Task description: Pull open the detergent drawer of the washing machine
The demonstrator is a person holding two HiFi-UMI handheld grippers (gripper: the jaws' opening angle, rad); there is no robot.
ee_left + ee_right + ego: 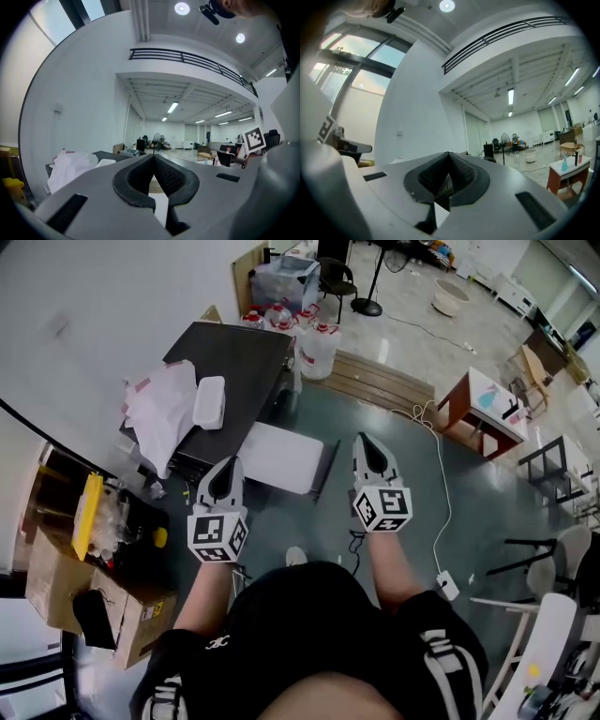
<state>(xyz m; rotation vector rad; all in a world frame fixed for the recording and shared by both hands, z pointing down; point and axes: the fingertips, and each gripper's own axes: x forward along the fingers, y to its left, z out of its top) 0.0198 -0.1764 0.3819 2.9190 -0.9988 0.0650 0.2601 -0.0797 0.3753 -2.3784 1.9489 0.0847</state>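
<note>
A white flat-topped machine point(281, 457) stands on the floor just ahead of me, seen from above; its front and any drawer are hidden. My left gripper point(225, 467) is held level over its left edge, jaws shut on nothing; in the left gripper view the pads point(140, 176) meet at the tip. My right gripper point(368, 441) hovers level beyond the machine's right side, over the dark floor, and is also shut and empty. In the right gripper view its gripper point(448, 154) points across the open hall.
A dark table point(244, 352) behind the machine carries a white cloth point(159, 413) and a white lidded box point(209, 401). Water jugs point(317, 348) stand beyond it. Cardboard boxes point(56, 568) sit at left. A white cable with a power strip point(447, 585) lies at right.
</note>
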